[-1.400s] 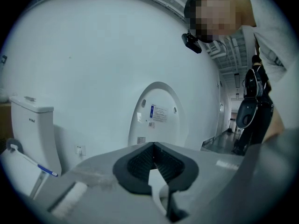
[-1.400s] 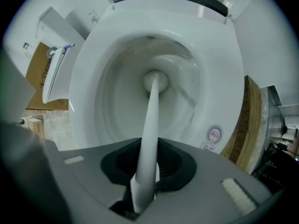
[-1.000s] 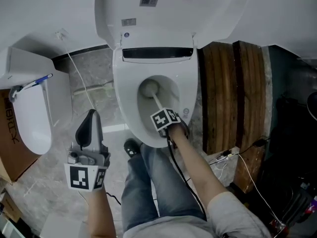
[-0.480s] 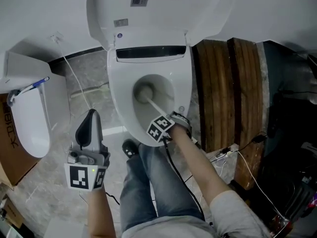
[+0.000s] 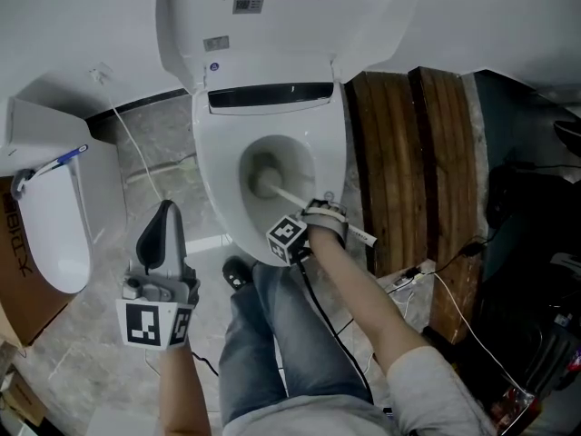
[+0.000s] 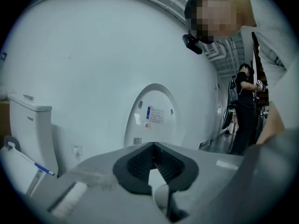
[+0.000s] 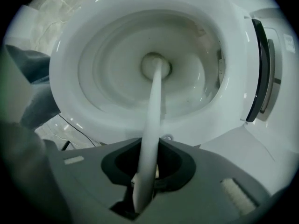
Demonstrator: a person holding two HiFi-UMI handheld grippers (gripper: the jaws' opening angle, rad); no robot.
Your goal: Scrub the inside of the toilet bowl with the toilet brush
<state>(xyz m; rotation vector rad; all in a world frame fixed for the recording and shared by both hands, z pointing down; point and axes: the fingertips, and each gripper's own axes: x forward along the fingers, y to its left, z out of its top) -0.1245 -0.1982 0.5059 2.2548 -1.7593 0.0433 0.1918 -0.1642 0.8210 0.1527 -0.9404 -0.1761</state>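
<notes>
While the right gripper (image 7: 148,169) clamps its jaws on the white handle of the toilet brush (image 7: 152,115), the brush head (image 5: 265,173) sits low inside the toilet bowl (image 5: 211,184), close to the drain and below the rim. The left gripper (image 5: 165,221) hangs off to the bowl's left side above the floor, jaws together with nothing between them, taking no part in the work. Good scrubbing from this position likely calls for a firm, unslipping hold on the thin handle, bristles pressed against the porcelain wall, and slow circles that climb from the drain up toward the underside of the rim, with the head kept below the rim's edge so water does not flick out. The glazed surface looks smooth and wet, so the brush may skate unless it is leaned in. The lid (image 5: 290,25) stands raised against the white wall behind. Grey stone-look floor (image 5: 172,139) runs around the base, dark wooden planks (image 5: 408,171) lie along the bowl's right side with loose cables (image 5: 454,271) nearby, and a second toilet (image 5: 54,225) stands at the left. Another person (image 6: 243,111) is visible in the background of the left gripper view.
</notes>
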